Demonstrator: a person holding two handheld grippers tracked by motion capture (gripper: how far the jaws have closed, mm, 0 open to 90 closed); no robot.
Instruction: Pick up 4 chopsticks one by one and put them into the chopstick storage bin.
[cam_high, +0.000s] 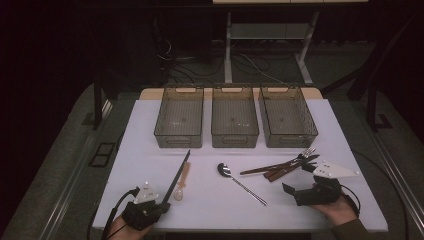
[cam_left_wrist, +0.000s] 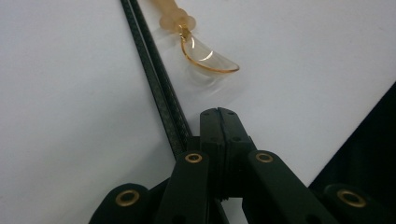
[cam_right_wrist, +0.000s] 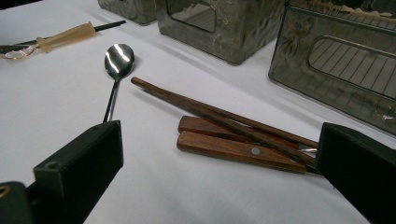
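Note:
My left gripper (cam_high: 163, 205) rests near the table's front-left edge. In the left gripper view its jaws (cam_left_wrist: 218, 113) are pressed together with nothing between them. A pair of black chopsticks (cam_left_wrist: 159, 79) runs along their left side, and an amber plastic spoon (cam_left_wrist: 205, 56) lies just ahead. My right gripper (cam_high: 298, 180) stands open at the front right. In the right gripper view its wide-apart jaws (cam_right_wrist: 220, 137) face wooden chopsticks (cam_right_wrist: 210, 112) lying across a wood-handled knife and fork (cam_right_wrist: 233, 149). A metal spoon (cam_high: 235, 180) lies mid-table.
Three empty smoky plastic bins (cam_high: 178, 137) (cam_high: 234, 137) (cam_high: 290, 137) stand side by side along the back of the white table (cam_high: 150, 125). The table's front edge is right at both hands. Beyond the table are a dark floor and desk legs.

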